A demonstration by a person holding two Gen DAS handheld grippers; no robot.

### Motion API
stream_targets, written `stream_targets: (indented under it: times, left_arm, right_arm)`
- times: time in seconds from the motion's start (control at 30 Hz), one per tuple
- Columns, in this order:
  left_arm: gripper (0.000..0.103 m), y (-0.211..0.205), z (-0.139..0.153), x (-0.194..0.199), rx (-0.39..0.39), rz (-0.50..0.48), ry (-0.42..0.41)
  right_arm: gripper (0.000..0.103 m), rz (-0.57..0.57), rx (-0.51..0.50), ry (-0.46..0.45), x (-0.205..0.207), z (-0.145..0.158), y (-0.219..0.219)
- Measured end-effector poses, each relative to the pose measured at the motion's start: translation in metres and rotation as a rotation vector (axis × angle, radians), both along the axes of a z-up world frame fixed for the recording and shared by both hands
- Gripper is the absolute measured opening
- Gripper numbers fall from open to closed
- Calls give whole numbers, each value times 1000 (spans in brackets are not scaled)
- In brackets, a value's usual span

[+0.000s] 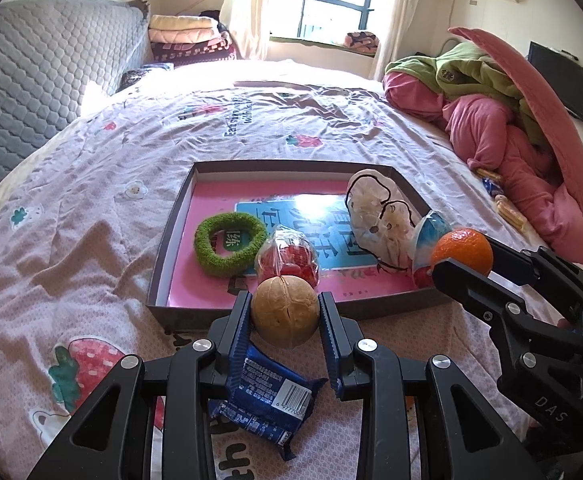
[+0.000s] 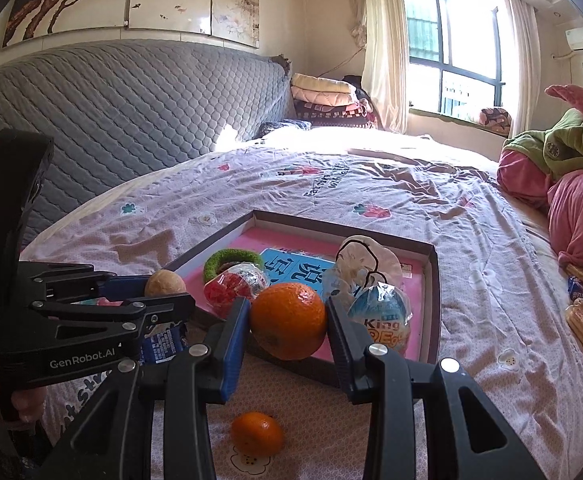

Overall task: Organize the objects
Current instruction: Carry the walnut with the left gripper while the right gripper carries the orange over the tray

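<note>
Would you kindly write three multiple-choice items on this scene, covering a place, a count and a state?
1. Where does the green ring lie?
A. in the box
B. on the bedsheet
C. between gripper fingers

2. How many oranges show in the right wrist view?
A. one
B. two
C. four

3. What does the left gripper hold?
A. nothing
B. a blue packet
C. a walnut

Answers: 1 A, it rests on the pink floor. 2 B, one orange in the right gripper, another small orange below. 3 C, both pads press its sides.

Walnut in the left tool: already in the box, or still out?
Out. The walnut is clamped in the left tool, held in front of the box's near wall, not resting inside.
</note>
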State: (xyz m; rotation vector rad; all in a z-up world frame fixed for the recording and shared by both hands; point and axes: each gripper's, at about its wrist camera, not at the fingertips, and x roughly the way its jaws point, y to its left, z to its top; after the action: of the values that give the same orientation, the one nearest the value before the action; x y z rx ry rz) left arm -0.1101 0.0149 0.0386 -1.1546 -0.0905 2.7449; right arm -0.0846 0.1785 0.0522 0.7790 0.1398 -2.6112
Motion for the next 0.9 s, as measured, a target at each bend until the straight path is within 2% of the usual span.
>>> stream_targets:
  times: [0.33,0.9]
  left_arm:
    - [34,-12,-11,-25,-8,28,-16]
    - [34,-30,-38,-61,3,54,-69]
  right_arm:
    - [39,6,31,-22,-20,-10,-12]
    - [39,17,77,-125,-61,-46,-31]
